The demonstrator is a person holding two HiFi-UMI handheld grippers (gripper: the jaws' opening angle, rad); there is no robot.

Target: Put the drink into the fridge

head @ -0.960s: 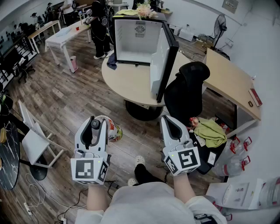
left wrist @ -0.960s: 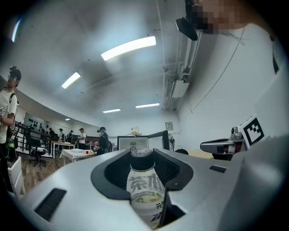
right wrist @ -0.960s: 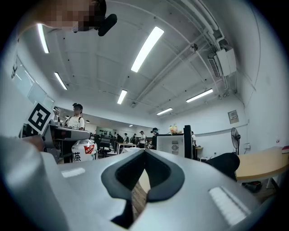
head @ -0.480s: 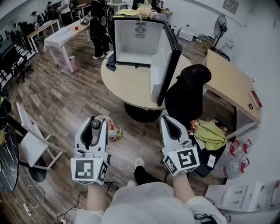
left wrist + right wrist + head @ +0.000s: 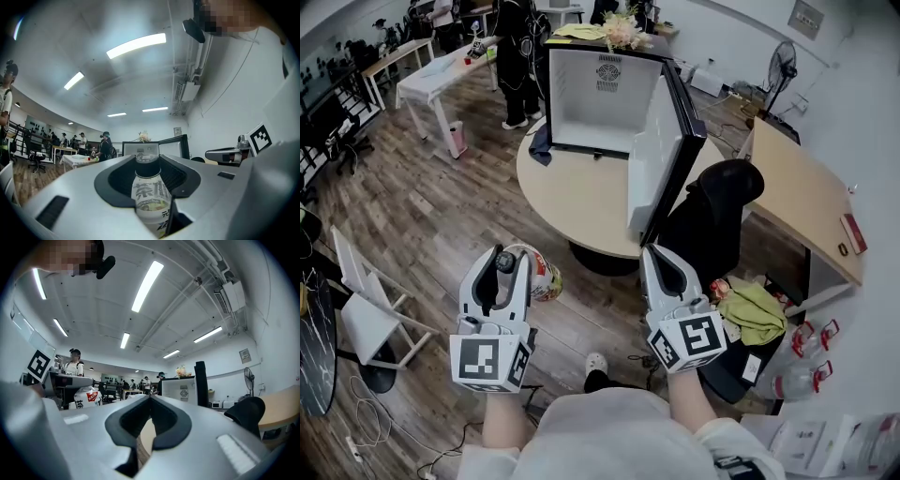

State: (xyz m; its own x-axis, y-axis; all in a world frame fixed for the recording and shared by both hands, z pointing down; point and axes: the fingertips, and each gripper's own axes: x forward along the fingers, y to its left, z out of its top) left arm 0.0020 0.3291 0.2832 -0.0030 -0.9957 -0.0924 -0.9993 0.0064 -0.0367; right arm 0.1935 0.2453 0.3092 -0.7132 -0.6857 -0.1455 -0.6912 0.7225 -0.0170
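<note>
Mid-carry rather than placing: grips a plastic tea bottle (image 5: 542, 277) in the left tongs (image 5: 510, 257), roughly upright with the dark screw cap uppermost, out over the wood-plank floor and well short of the near edge of the round table (image 5: 572, 192). Shows the right tongs (image 5: 661, 254) closed tip to tip on nothing, just beside the left. Places the small fridge (image 5: 598, 94) at the far edge of the table, with its door (image 5: 661, 159) swung wide toward the right edge and a white moulded interior that looks bare. Calls next, as a judgement, for a step forward and a long reach across the tabletop, then for setting the bottle on its base inside the cavity before release; likely needs nothing from the right tongs, given the already open door. Looks smooth and rounded in the bottle, with a glossy printed label, possibly slippery against hard grey plastic; pale matte laminate on the table, dark glossy shell on the fridge.
</note>
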